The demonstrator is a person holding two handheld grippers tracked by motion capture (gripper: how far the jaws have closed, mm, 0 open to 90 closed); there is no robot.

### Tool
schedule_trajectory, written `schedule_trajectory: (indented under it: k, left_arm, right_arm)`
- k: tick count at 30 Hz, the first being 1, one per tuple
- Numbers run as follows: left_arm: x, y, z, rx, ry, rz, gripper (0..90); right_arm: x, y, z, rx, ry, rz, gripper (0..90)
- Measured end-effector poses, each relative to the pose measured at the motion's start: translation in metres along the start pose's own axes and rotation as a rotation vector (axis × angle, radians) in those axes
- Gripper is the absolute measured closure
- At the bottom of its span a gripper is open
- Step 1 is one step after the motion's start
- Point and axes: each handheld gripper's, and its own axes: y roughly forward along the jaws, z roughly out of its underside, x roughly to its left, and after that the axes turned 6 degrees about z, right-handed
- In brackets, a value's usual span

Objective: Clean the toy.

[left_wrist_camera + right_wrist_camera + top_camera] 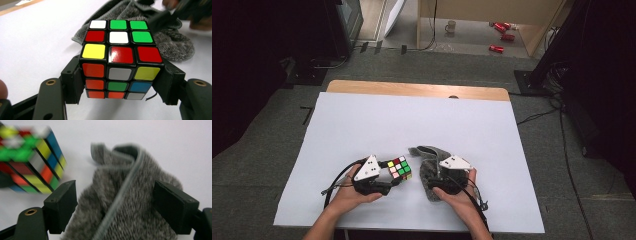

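Grey cloth (130, 202) lying crumpled on white tabletop (362, 125), just right of cube (120, 60). Left gripper (394, 180) clamping cube by two opposite side faces, jaws pressing flush. Right gripper (122, 205) straddling cloth, jaws standing apart, pads not pinching fabric. Cube judged rigid, light, glossy stickers likely slippery; flat opposite faces offering best purchase, layers liable to twist under uneven pressure. Cloth judged soft, limp, fluffy, likely bunching when squeezed; hemmed edge or thick fold giving firmest hold. Cube and cloth sitting near front edge, nearly touching.
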Motion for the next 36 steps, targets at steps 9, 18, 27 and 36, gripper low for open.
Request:
schedule_trajectory:
  k: [9,18,27,36]
  left_arm:
    - [-0.004,-0.002,-0.003,-0.001,0.014,0.028,34.2]
    - [-0.015,0.012,-0.005,0.048,0.049,0.046,34.2]
    - [-0.033,0.026,-0.012,0.087,0.100,0.025,34.2]
    - [-0.032,0.024,-0.011,0.078,0.089,0.056,34.3]
  right_arm:
    - [0.005,0.009,0.011,0.048,-0.083,0.145,70.9]
    - [-0.010,-0.029,-0.007,-0.162,0.102,-0.075,74.4]
    - [0.025,-0.039,-0.023,-0.103,0.223,-0.291,72.8]
    - [0.034,-0.028,-0.017,-0.066,0.190,-0.063,72.9]
